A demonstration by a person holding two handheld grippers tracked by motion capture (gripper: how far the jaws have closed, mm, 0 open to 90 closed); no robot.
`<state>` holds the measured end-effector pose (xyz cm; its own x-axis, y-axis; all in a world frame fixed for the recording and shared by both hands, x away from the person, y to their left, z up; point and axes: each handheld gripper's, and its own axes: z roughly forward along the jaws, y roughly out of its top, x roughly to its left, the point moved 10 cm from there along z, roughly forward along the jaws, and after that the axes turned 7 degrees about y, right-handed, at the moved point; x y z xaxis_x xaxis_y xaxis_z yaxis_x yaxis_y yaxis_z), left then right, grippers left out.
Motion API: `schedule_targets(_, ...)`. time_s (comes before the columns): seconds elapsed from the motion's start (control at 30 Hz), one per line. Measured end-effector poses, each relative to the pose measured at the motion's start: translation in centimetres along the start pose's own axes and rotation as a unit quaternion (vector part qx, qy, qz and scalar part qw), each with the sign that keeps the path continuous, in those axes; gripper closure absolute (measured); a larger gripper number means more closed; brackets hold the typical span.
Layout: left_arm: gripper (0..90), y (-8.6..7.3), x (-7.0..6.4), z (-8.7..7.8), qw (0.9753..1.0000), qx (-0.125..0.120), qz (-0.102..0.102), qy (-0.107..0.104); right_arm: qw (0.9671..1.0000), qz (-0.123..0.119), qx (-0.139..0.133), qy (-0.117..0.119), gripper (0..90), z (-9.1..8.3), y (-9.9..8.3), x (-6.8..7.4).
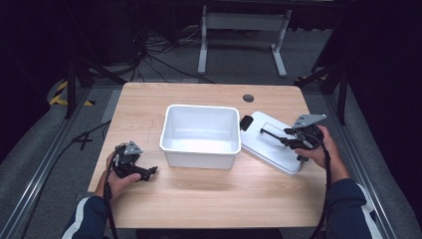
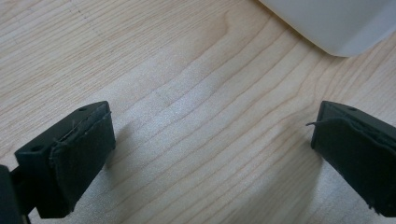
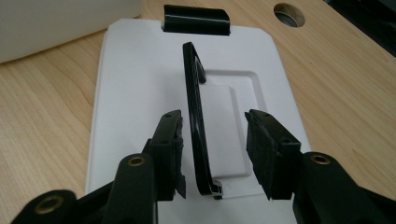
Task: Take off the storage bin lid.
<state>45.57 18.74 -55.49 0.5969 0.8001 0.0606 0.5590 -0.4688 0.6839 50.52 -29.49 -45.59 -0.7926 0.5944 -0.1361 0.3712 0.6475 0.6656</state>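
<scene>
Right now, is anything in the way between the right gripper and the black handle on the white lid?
No, nothing is. The right gripper is open, one jaw on each side of the raised black handle on the white lid; the gap looks clear.

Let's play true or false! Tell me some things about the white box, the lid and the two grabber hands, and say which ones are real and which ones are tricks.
1. The white box is full of toys. False: it is empty.
2. The lid lies on the table beside the box, not on it. True.
3. The right gripper has its jaws open on either side of the lid's black handle. True.
4. The left gripper is squeezing a ball. False: its jaws are wide open over bare wood.
5. The lid's handle is red. False: it is black.
</scene>
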Motion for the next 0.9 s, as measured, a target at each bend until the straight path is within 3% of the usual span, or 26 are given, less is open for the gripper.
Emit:
schedule_targets(0.67,0.1,0.3,0.1,0.2,0.9999,-0.005,0.01,0.0,0.9999,-0.012,0.005,0.002,49.7,-1.4,-0.1,1.6)
schedule_targets(0.9,0.1,0.3,0.1,0.2,0.9999,-0.005,0.011,-0.001,0.9999,-0.014,-0.004,-0.002,47.3,-2.2,-0.2,2.0)
